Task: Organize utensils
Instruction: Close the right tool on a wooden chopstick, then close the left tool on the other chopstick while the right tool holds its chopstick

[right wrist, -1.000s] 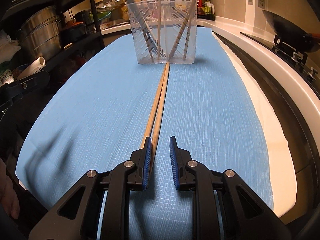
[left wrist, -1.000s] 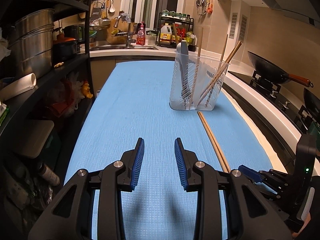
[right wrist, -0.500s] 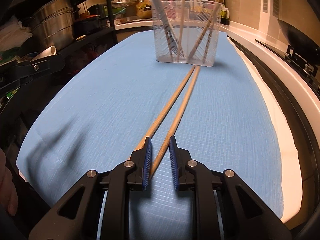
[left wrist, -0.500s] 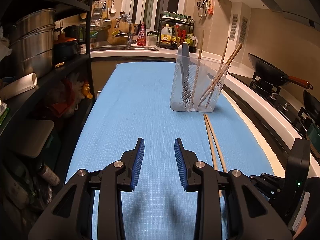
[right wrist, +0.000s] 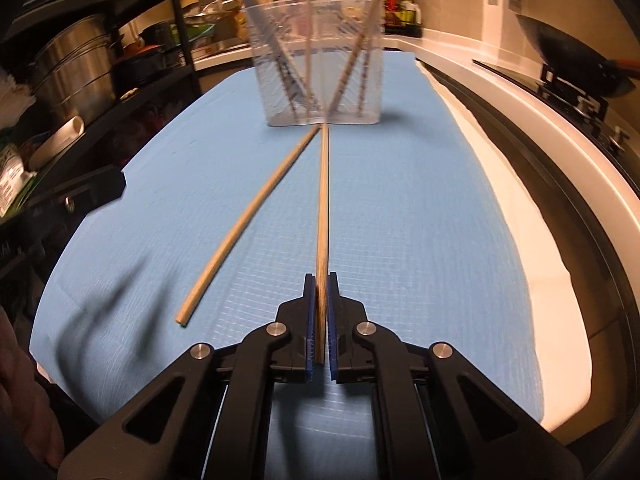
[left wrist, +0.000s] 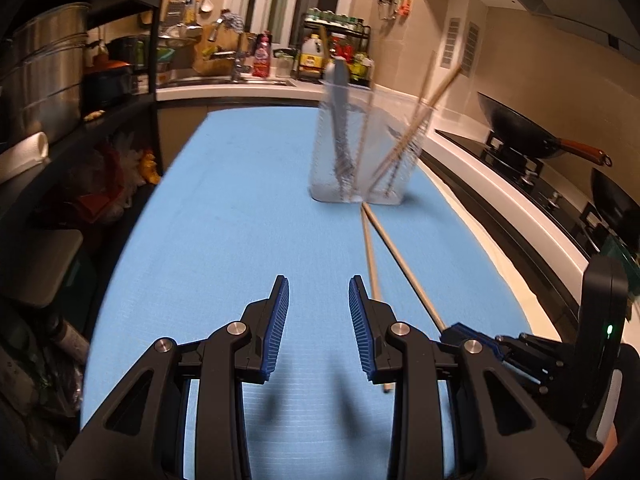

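Note:
Two wooden chopsticks lie on the blue mat point(right wrist: 420, 240), their far tips meeting at the clear plastic utensil holder point(right wrist: 372, 108). My right gripper point(right wrist: 320, 280) is closing down tight on the near end of the right chopstick point(right wrist: 323, 200), with the pads pressing both sides. The other chopstick point(right wrist: 248, 216) lies loose, angled off to the left. In the left wrist view, my left gripper point(left wrist: 319, 284) stands open over bare mat, left of both chopsticks point(left wrist: 370, 248). The holder point(left wrist: 396, 196) has several chopsticks and a grey utensil standing in it.
A black shelf with steel pots point(left wrist: 44, 68) lines the left side. On the right, a white counter edge and a stove with a wok point(left wrist: 516, 136). A sink and bottles stand at the far end. A hand shows at the lower left point(right wrist: 24, 400).
The two chopsticks lay side by side; now they splay apart. The right gripper's jaws have shut on the right one, and the loose one has swung left. The left gripper kept its opening.

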`<state>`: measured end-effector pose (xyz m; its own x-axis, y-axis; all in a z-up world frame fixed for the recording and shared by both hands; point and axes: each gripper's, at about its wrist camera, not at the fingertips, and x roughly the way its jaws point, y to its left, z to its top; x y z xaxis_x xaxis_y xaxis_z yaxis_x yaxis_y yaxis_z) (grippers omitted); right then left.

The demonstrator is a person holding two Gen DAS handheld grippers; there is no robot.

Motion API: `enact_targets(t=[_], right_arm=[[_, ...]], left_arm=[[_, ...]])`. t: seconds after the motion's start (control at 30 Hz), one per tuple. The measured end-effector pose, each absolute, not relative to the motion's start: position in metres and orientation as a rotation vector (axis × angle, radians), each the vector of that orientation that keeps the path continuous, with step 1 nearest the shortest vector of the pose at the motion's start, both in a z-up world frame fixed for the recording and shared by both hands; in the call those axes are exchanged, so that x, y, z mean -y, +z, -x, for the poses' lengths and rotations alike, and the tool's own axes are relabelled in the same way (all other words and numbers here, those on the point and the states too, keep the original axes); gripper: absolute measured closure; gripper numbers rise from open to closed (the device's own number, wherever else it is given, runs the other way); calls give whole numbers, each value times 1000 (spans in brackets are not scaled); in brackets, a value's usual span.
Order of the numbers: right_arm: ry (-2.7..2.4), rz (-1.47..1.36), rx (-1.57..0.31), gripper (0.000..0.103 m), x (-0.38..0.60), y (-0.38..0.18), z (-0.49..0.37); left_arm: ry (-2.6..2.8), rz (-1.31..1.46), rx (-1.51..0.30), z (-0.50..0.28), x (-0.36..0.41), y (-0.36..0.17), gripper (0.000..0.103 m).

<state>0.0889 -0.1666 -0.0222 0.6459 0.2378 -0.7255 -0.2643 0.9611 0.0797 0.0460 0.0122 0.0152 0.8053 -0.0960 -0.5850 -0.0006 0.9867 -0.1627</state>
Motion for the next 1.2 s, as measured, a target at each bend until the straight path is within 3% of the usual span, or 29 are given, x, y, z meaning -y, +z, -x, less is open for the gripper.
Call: enact_targets(t=[0.7, 0.87, 0.93, 1.1, 1.2], right_arm=[[167, 17, -824, 92, 192, -25, -93], [178, 15, -811, 97, 189, -25, -93], [188, 14, -805, 97, 187, -26, -93], [212, 10, -796, 97, 182, -26, -92], [225, -4, -797, 97, 181, -27, -93]], left_arm=[[-75, 31, -752, -59, 26, -32, 72], [-68, -5, -742, -55, 29, -33, 72], [-63, -15, -738, -54, 29, -33, 75], [-42, -34, -737, -55, 26, -32, 96], [-2, -34, -733, -54, 22, -32, 96]])
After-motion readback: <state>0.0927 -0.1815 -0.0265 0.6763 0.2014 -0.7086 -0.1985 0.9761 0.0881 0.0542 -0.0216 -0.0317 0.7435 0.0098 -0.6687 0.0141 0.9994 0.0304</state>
